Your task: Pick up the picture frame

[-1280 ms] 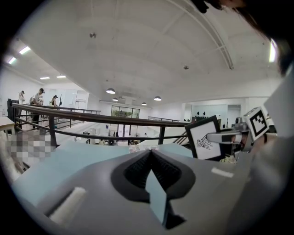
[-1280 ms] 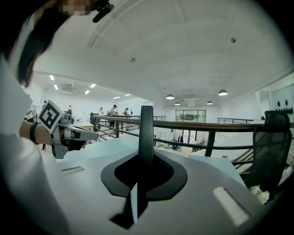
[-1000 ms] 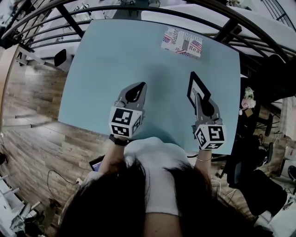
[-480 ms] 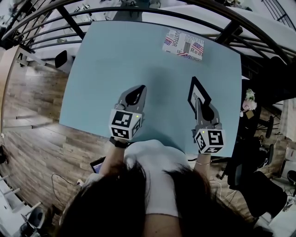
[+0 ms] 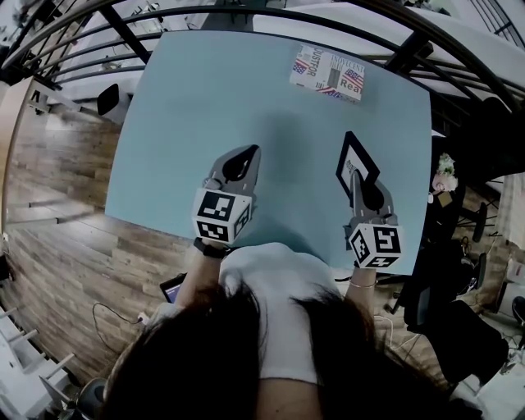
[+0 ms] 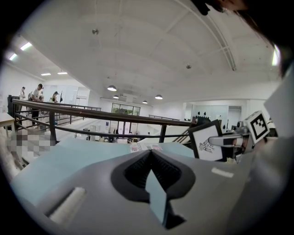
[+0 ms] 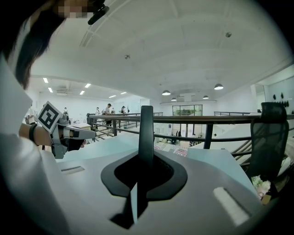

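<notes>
A black picture frame (image 5: 354, 162) with a white print stands upright above the light blue table (image 5: 205, 98), its lower edge between the jaws of my right gripper (image 5: 354, 177). The right gripper view shows the picture frame (image 7: 146, 131) edge-on, rising straight out of my right gripper (image 7: 146, 155), which is shut on it. From the left gripper view the picture frame (image 6: 207, 141) faces me at the right. My left gripper (image 5: 248, 152) hovers over the table to the frame's left. The jaw tips of my left gripper (image 6: 149, 152) meet with nothing held.
A printed newspaper-style sheet (image 5: 327, 72) lies near the table's far edge. A black railing (image 5: 246, 15) curves behind the table. An office chair (image 7: 268, 133) and some flowers (image 5: 444, 172) are off the table's right side. Wooden floor lies to the left.
</notes>
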`<state>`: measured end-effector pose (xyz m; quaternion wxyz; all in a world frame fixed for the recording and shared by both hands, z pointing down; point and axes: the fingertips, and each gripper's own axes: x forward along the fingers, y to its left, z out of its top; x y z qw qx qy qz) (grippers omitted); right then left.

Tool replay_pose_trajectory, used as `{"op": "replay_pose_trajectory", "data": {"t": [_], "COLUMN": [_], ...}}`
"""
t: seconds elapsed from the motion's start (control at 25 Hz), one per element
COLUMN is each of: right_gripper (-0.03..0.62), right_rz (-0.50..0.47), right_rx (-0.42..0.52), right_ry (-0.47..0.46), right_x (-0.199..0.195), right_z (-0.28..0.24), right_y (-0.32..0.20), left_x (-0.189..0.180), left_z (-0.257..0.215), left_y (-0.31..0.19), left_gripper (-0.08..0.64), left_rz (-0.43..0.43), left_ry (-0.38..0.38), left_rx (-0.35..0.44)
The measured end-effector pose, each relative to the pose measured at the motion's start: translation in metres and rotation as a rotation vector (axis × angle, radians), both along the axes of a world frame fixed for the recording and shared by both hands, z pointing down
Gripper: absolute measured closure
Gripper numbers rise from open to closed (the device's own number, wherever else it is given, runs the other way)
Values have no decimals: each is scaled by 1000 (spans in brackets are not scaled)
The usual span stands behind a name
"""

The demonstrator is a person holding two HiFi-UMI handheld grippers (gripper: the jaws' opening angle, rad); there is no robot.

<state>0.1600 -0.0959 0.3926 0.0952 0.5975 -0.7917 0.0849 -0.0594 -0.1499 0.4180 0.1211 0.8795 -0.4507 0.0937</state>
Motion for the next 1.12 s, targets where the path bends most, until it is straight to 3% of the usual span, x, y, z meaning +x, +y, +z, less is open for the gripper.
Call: {"op": "replay_pose_trajectory", "data": {"t": [1.12], "right_gripper": [578], "right_rz": [-59], "right_rx": [-25], "right_ry": [-50], "right_x": [-9], "right_z": [7], "right_y": [-4], "left_x": [0], "left_z": [7], "left_y": [7], "left_gripper": [502], "left_rz": [-21], "left_ry": [-26], "left_rx": [-17]}}
